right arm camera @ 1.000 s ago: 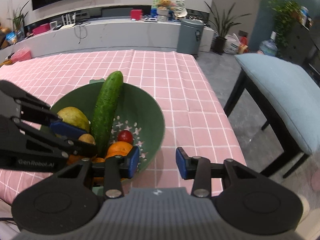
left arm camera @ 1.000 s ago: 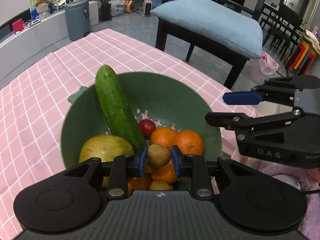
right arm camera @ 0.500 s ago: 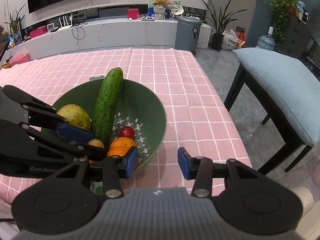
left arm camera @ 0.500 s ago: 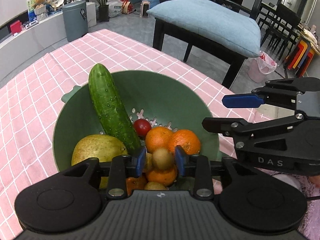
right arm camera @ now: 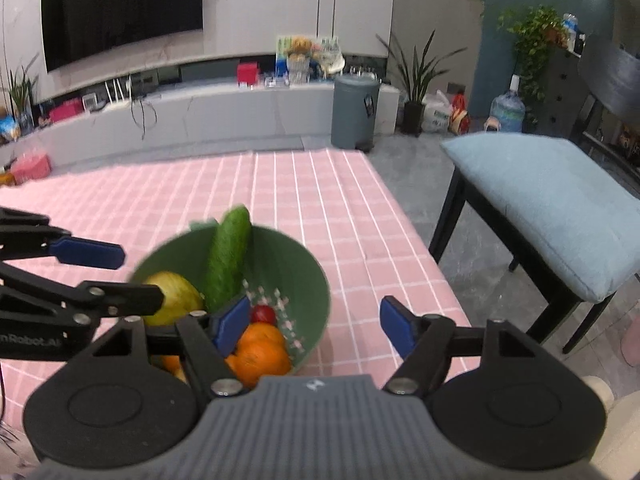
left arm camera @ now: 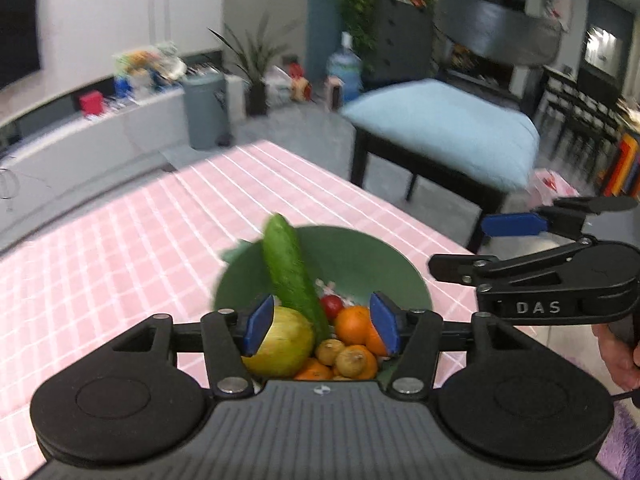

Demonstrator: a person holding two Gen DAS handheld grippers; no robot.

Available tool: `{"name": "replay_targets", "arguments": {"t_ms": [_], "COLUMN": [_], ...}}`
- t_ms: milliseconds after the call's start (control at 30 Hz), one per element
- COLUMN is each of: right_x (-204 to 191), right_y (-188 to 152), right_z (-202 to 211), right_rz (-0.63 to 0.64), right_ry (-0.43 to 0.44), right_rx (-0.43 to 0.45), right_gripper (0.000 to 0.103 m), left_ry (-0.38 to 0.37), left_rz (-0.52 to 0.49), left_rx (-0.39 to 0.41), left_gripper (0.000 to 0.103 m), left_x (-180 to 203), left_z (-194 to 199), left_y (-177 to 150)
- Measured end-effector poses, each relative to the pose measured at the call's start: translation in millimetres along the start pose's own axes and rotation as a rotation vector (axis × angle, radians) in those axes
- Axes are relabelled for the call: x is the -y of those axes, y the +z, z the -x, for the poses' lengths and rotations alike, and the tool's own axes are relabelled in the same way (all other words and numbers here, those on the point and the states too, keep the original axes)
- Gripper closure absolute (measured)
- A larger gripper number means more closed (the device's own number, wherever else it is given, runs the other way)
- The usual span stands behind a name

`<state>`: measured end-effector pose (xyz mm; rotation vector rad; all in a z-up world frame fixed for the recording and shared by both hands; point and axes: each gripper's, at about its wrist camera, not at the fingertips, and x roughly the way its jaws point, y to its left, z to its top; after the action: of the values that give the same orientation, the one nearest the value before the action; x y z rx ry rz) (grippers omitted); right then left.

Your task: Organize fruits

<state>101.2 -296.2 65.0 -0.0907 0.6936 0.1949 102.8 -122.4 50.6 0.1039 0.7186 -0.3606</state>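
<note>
Blur is smearing the bowl; tongs are hiding fruit. Cucumber is leaning lengthwise, tip over the far rim. Left tongs and right tongs, just opening, are gaping empty.

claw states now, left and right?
Left claw: open, just opened, nothing between the pads.
Right claw: open, just opened wider, empty.

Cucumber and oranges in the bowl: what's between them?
A small red fruit sits between the cucumber and the oranges, seen in both wrist views.
</note>
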Motion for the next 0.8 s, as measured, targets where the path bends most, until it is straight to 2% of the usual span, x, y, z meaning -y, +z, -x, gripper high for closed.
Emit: {"name": "replay_targets", "arguments": {"t_ms": [67, 267, 333, 433, 467, 500, 633, 800], "right_x": [-6, -28, -36, -47, -51, -54, -70, -82], "right_y": [2, -2, -7, -16, -19, -22, -38, -56], "right_z": [12, 49, 59, 70, 73, 75, 77, 74], "right_rz": [-0.01, -0.045, -0.057, -0.073, -0.077, -0.08, -0.062, -0.047], "right_ry": [-0.002, 0.014, 0.02, 0.031, 0.036, 0.039, 0.037, 0.029], "right_rx": [0.032, 0.132, 0.161, 0.191, 0.197, 0.201, 0.187, 0.176], "right_gripper": [0.027, 0.019, 0.015, 0.013, 0.009, 0.006, 0.006, 0.005], "left_ry": [0.044, 0.172, 0.211, 0.253, 0.268, 0.279, 0.308, 0.331], "left_rz": [0.016, 0.081, 0.097, 0.105, 0.108, 0.11, 0.119, 0.119], "left_rx": [0.035, 0.139, 0.172, 0.211, 0.221, 0.228, 0.245, 0.189], "left_gripper": [0.036, 0.024, 0.016, 0.013, 0.013, 0.013, 0.012, 0.012], "left_x": [-4, -16, -18, -21, -23, -23, -23, -26], "left_z": [16, 58, 69, 82, 85, 87, 90, 86], "left_y": [-2, -15, -21, -31, -35, -39, -55, -77]}}
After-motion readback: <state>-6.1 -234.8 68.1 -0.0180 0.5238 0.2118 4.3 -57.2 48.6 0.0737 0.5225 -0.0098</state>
